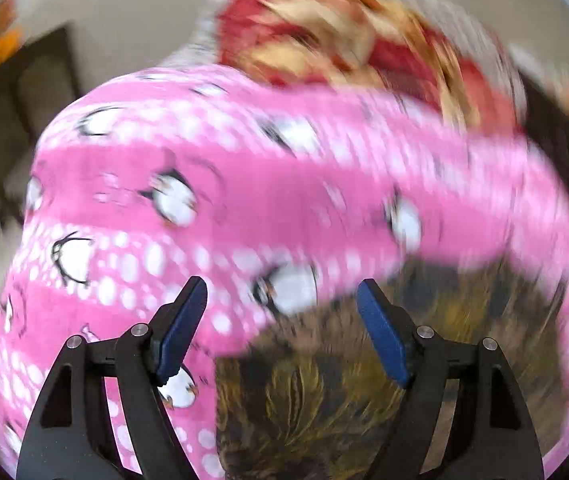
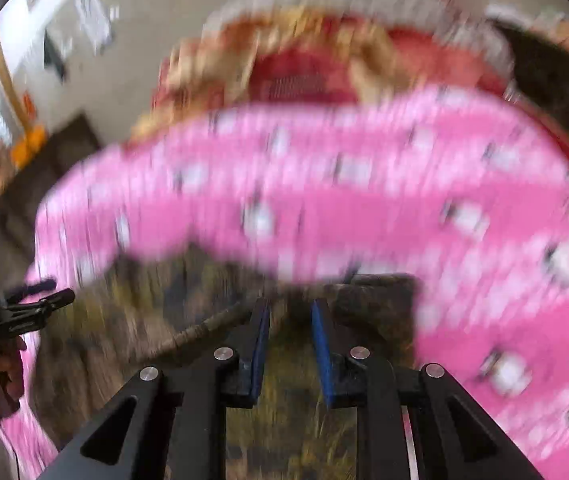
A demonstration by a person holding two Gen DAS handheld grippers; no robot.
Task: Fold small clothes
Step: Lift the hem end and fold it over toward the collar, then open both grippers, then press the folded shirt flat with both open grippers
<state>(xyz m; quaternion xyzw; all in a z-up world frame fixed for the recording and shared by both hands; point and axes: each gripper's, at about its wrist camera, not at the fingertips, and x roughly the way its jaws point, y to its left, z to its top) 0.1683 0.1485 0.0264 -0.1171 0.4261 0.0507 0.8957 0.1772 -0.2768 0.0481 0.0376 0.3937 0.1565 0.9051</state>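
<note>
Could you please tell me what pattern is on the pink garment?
The pink garment has white dots and small penguin figures; clearest in the left wrist view.

Domestic room, likely a bedroom or living room. Soft pink fleece blanket (image 1: pixel 284 184) with penguin print spread over a dark leaf-patterned cover (image 1: pixel 308 400). Red and gold patterned bedding (image 2: pixel 304 64) lies beyond it. Plain beige wall (image 1: pixel 136 12) behind. Dark wood panelled furniture (image 1: pixel 16 100) at left. All blurred.
</note>
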